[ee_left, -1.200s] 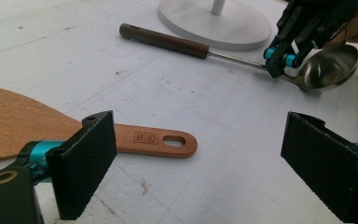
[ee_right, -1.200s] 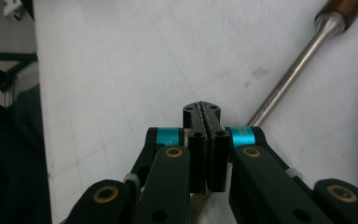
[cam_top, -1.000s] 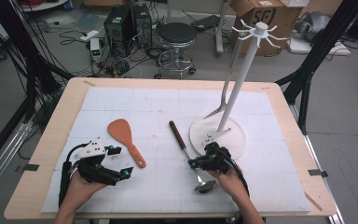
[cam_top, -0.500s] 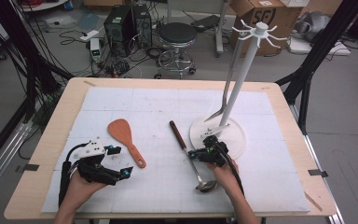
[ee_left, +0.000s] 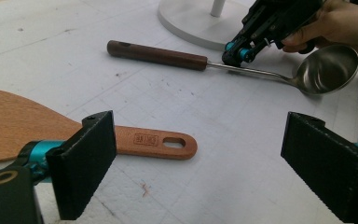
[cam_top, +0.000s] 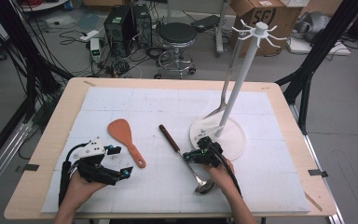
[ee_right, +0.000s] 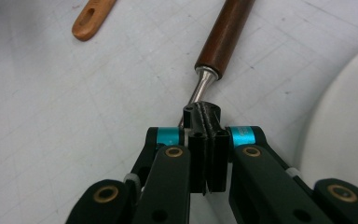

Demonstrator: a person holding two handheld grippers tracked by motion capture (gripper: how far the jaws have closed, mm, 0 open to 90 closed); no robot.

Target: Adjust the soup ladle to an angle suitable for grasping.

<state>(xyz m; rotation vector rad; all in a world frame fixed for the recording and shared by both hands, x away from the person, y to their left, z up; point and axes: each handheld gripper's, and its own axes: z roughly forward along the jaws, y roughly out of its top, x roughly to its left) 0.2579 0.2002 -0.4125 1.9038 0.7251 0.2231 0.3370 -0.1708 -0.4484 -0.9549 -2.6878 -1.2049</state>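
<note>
A cluttered lab floor with cables, a stool and boxes lies behind your wooden table (cam_top: 42, 154), which carries a white mat. From the high view, a white stand (cam_top: 242, 84) rises at the right of the mat, its round base near your right hand, with one utensil (cam_top: 223, 93) already hanging from a top hook. The ladle (cam_top: 186, 158) lies flat on the mat, dark handle pointing away from you, bowl towards you. Your right gripper (cam_top: 189, 156) sits right on its metal shaft. The wooden spatula (cam_top: 126, 140) lies to the left, untouched, and your left gripper (cam_top: 121, 163) rests just beside it on the mat.

Over to the left gripper view: your jaws stand wide apart with nothing between them. The spatula (ee_left: 74, 135) lies just ahead of the left jaw, and beyond it the ladle (ee_left: 223, 63) lies on the mat with the right gripper (ee_left: 237, 51) down on the shaft, just past the wooden handle.

Now the right gripper view: your jaws are pressed together on the thin steel shaft of the ladle (ee_right: 223, 37), just below where the brown handle begins.

So, as I read it, one utensil is hung. The ladle is gripped but not yet lifted, and the spatula waits its turn. The lift and the hooking are all ahead of you.
</note>
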